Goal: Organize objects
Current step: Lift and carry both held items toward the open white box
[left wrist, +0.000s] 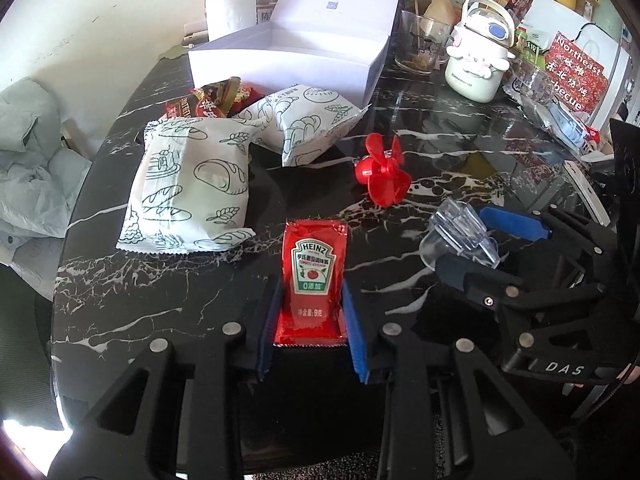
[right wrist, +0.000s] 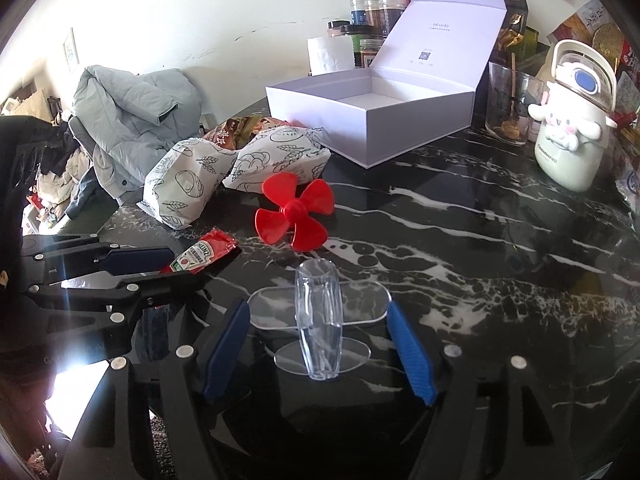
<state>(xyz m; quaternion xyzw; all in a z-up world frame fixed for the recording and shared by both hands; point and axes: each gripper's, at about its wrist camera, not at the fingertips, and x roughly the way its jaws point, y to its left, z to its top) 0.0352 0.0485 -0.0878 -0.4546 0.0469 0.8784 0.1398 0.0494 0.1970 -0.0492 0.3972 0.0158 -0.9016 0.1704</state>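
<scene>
The left gripper [left wrist: 311, 326] was pinched on the lower end of a ketchup packet [left wrist: 314, 268], its blue pads pressed against the packet's two long edges, with the packet's top standing free above the black marble table [left wrist: 460, 152]. The right gripper [right wrist: 320, 352] stood spread around a clear plastic stand [right wrist: 320, 320], a small transparent piece with a flat oval base that rested on the table; its pads were apart from the stand on both sides, so nothing was held there.

The white box [right wrist: 372, 120] sat open at the back of the table, empty as far as could be seen, and looked the likely place for loose items. Between it and the grippers lay a red propeller [right wrist: 294, 212] and two bread bags [left wrist: 192, 184], with a snack pouch [left wrist: 216, 100] behind them.

Several things could go wrong from here. The packet was soft and gripped only at its end, so it might fold, slip out during a lift, or burst if squeezed harder. The stand was slick and light; jaws closing off-centre might skid off it or flick it away. The two grippers were close together, so they might collide on the way to the box, and a low carry might sweep the propeller or bags.
</scene>
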